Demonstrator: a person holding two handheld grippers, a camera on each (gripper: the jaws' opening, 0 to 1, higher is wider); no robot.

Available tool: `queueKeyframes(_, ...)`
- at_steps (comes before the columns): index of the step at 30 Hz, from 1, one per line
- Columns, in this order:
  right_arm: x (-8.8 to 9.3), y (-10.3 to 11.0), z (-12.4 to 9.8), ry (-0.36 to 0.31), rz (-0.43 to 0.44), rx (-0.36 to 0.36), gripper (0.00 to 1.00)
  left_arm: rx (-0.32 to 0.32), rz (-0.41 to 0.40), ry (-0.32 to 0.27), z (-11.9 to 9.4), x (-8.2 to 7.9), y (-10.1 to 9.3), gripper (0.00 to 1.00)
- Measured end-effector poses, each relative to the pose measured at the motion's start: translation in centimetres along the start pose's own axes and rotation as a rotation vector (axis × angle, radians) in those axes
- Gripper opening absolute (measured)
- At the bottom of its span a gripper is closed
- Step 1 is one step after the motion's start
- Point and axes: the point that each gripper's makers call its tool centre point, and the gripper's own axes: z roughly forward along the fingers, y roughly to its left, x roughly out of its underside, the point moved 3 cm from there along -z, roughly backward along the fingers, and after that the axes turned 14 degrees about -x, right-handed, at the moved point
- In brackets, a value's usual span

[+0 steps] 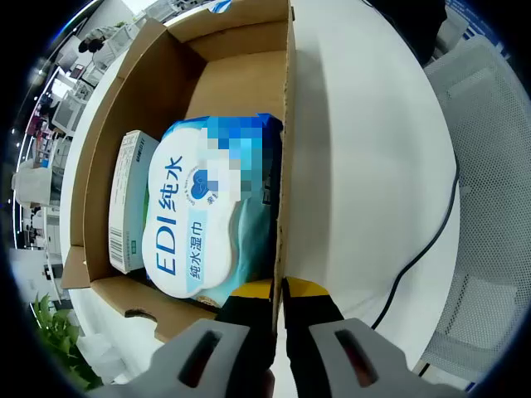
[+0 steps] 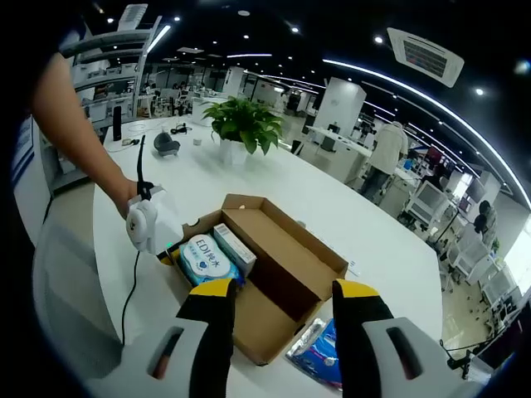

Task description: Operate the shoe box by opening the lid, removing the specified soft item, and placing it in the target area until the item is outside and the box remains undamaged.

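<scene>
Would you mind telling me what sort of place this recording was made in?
Most likely a large open-plan office or lab. The right gripper view shows rows of desks with people at them, ceiling strip lights, and a potted plant on the long white table where the shoe box sits.

**Around the Box: Office Surroundings**

A white table [image 2: 274, 186] runs from the lower left toward the upper middle of the right gripper view. A potted green plant [image 2: 243, 126] stands on it at upper centre, with a small dark device [image 2: 166, 145] and other small dark items to its left. A blue-and-white packet [image 2: 319, 348] lies on the table at lower right of that view. Farther back, at right, people stand among desks and monitors under ceiling strip lights [image 2: 398, 79].

In the left gripper view, a black cable [image 1: 423, 249] curves along the table edge at right, beside a white mesh chair [image 1: 489, 166]. Green leaves [image 1: 58, 332] show at lower left.
</scene>
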Motion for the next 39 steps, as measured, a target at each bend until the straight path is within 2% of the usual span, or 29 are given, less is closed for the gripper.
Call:
queueKeyframes(4,-0.7,0.5,0.6,0.002,-0.026,-0.017,0.48,-0.001,-0.002,0.0,0.0,0.0,0.0,0.02)
queueKeyframes(7,-1.5,0.9,1.0,-0.022,0.006,-0.046,0.48,-0.002,-0.004,-0.002,0.0,0.0,0.0,0.02)
queueKeyframes(11,-2.2,1.1,1.7,-0.014,0.008,-0.056,0.48,-0.005,-0.005,-0.003,-0.1,0.0,-0.1,0.02)
queueKeyframes(15,-3.2,1.3,2.4,-0.026,-0.069,-0.087,0.41,-0.006,-0.003,-0.003,-0.1,0.0,-0.1,0.02)
queueKeyframes(18,-3.3,1.6,3.1,0.013,-0.088,-0.134,0.41,-0.003,0.0,-0.002,-0.2,-0.1,-0.2,0.02)
queueKeyframes(21,-3.6,1.2,3.4,0.075,-0.171,-0.156,0.4,0.001,-0.003,0.0,-0.1,0.0,-0.1,0.02)
queueKeyframes(23,-3.8,1.1,3.9,0.103,-0.17,-0.184,0.35,-0.002,-0.003,-0.001,-0.1,0.0,-0.2,0.02)
queueKeyframes(26,-4.1,1.0,4.9,0.132,-0.187,-0.203,0.23,-0.004,-0.005,-0.002,0.0,0.0,-0.2,0.02)
queueKeyframes(30,-3.9,2.1,7.0,0.129,-0.141,-0.281,0.24,-0.006,-0.005,-0.006,-0.1,-0.1,-0.3,0.02)
queueKeyframes(31,-3.9,2.2,7.7,0.103,-0.111,-0.294,0.25,-0.007,-0.006,-0.007,-0.1,-0.1,-0.3,0.02)
queueKeyframes(32,-3.4,1.5,8.5,0.122,-0.093,-0.29,0.25,-0.009,-0.007,-0.009,-0.1,-0.1,-0.2,0.02)
queueKeyframes(35,-3.3,1.2,10.0,0.125,-0.111,-0.294,0.26,-0.013,-0.013,-0.016,-0.1,-0.1,-0.2,0.02)
queueKeyframes(39,-2.8,2.0,11.2,0.166,-0.134,-0.334,0.3,-0.013,-0.006,-0.019,-0.2,-0.1,-0.2,0.02)
